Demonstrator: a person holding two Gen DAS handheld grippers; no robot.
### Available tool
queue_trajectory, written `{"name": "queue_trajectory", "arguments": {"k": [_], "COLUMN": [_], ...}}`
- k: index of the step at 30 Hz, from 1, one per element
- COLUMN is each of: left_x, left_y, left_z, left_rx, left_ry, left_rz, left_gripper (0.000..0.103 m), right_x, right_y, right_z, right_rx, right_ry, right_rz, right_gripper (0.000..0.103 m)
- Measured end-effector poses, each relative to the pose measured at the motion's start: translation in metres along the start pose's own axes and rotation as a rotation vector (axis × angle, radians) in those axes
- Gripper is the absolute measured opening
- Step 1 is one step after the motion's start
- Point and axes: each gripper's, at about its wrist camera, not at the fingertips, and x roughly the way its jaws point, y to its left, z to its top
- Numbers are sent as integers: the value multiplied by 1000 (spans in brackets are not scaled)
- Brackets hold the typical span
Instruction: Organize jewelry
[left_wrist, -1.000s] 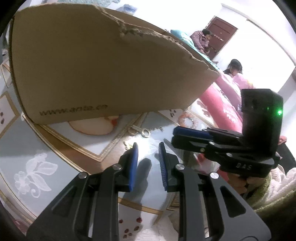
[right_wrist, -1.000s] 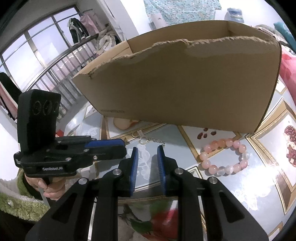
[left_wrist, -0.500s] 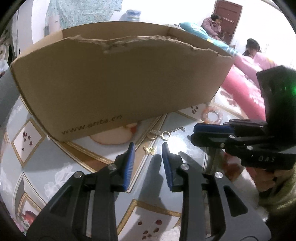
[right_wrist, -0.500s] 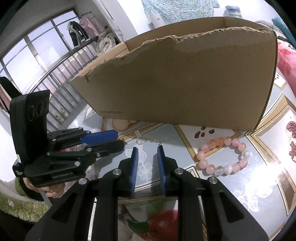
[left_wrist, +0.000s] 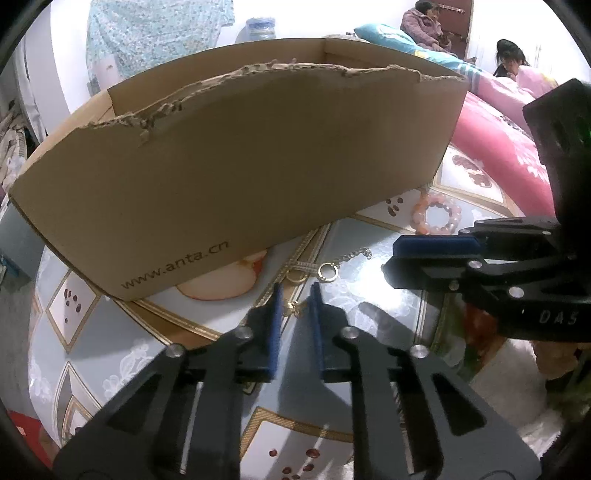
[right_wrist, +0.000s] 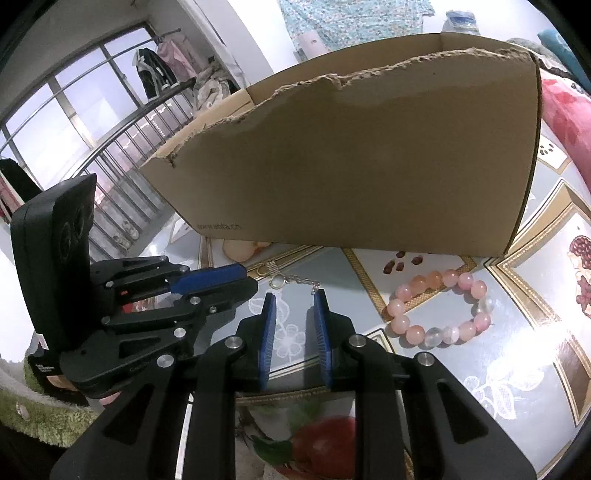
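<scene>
A torn cardboard box (left_wrist: 240, 173) stands on the patterned table; it also shows in the right wrist view (right_wrist: 369, 177). A small gold charm (left_wrist: 294, 305) lies between the tips of my open left gripper (left_wrist: 295, 295). A gold ring with a thin chain (left_wrist: 328, 271) lies just beyond it, and shows in the right wrist view (right_wrist: 291, 281). A pink bead bracelet (right_wrist: 441, 308) lies right of my open right gripper (right_wrist: 293, 299); it shows in the left wrist view (left_wrist: 437, 218) too. The right gripper (left_wrist: 436, 254) hovers to the right of the left one (right_wrist: 214, 278).
The table (right_wrist: 517, 369) has a glossy cloth with fruit prints. A pink quilt (left_wrist: 498, 144) and two seated people are behind on the right. A window with railings (right_wrist: 92, 147) is on the left.
My left gripper has swung left and come down closer to the gold charm, which now lies between its tips. My right gripper has moved slightly nearer the chain.
</scene>
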Motion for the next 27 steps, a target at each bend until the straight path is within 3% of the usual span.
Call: {"name": "queue_trajectory", "arguments": {"k": [10,11,12,18,23,27], "left_x": [-3,-5,-7,-10,-20,-24], "left_y": [4,5,6,19,30,42], "left_z": [-4,-4,-4,-6,-10,-13], "left_rx": [-11,-14,-17,-55,-97,-130], "left_ry": [-7,-15,-16,-16,-45,-59], "left_rz": [-8,-14,-24,-36,-78,-66], "left_gripper": [11,2,0,0,0,0], "right_x": [-9,-9,-10,-11,-11,-5], "right_y": [0,0,0,7,9,15], "right_z": [-3,-4,-3,-2,-1,-1], "right_rx": [-1,-1,-3,-46,-53,-71], "right_ry": [-22,-23,-24,-25,-23,-8], "right_rz": [-7,-7,-9,-47,-38,-15], "right_gripper": [21,21,21,21,21,21]}}
